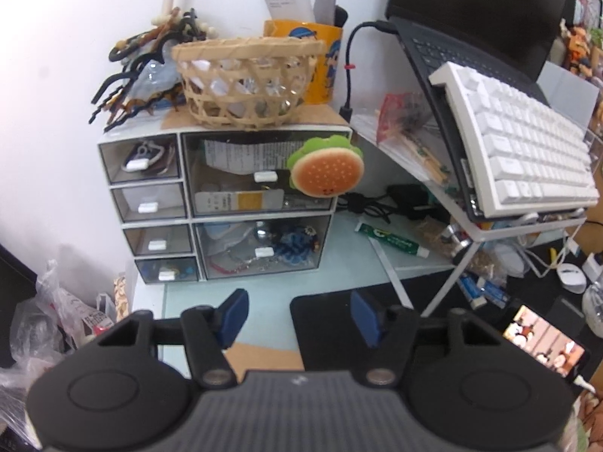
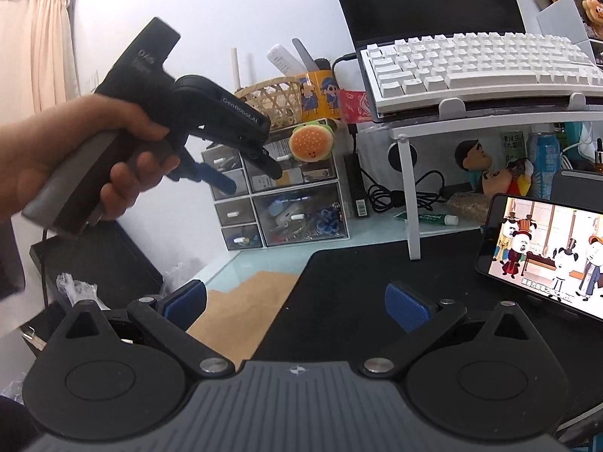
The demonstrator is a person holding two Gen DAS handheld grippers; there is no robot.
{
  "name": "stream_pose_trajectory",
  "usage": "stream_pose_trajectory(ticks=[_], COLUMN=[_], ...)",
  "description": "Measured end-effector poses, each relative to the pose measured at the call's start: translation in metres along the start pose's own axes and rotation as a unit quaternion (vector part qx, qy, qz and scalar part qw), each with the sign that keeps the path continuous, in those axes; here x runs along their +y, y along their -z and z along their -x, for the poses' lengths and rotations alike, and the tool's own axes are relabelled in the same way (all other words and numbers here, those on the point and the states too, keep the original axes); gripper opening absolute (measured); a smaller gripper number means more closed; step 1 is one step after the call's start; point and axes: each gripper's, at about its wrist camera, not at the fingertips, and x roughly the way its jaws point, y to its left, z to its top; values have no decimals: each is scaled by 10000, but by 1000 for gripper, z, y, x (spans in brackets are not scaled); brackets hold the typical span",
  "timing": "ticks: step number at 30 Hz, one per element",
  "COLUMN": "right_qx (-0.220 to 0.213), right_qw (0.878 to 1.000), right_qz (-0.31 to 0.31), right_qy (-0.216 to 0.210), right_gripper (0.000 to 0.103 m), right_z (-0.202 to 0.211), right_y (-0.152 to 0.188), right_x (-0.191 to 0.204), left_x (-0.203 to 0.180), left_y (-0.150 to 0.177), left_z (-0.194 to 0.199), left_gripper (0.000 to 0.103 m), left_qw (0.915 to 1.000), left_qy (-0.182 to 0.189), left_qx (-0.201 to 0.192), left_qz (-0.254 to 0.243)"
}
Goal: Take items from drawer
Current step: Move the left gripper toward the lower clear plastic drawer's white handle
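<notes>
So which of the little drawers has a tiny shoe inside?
The top one in the left column of small drawers. A little blue and white sneaker shows through its clear front. The two small drawers under it look empty, and the bottom one holds other bits.

Your left gripper [image 1: 299, 316] is black with blue pads, right gripper [image 2: 296, 303] the same. Drawer unit [image 1: 188, 184] has a white frame, clear smoky fronts, white pulls. Orange-and-green burger plush [image 1: 326, 169] with pale dots. Tan woven basket [image 1: 245, 79], yellow cartoon-print mug [image 1: 324, 64], white keyboard [image 1: 527, 143], black mat [image 2: 358, 293].
</notes>
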Motion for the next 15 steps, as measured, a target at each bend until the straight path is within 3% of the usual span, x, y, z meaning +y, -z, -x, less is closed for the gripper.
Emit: stream_pose_trajectory(ticks=[5,8,10,15], right_qx=[57,98,120,126], right_qw=[10000,9997,9994,9992], right_qz=[-61,-192,-281,-361], right_qy=[22,139,153,92], right_gripper=[102,83,81,79], right_z=[-2,-4,-5,-5], right_y=[3,3,3,4], right_x=[-8,-14,-19,-24], left_x=[-1,-1,-1,1], left_y=[-8,-11,-13,-13], left_z=[-8,-14,-17,-30], left_gripper=[63,63,63,51], left_qw=[9997,9995,9994,9989], left_qy=[-214,-283,-314,-342], left_qx=[55,112,126,273], left_qz=[55,45,72,170])
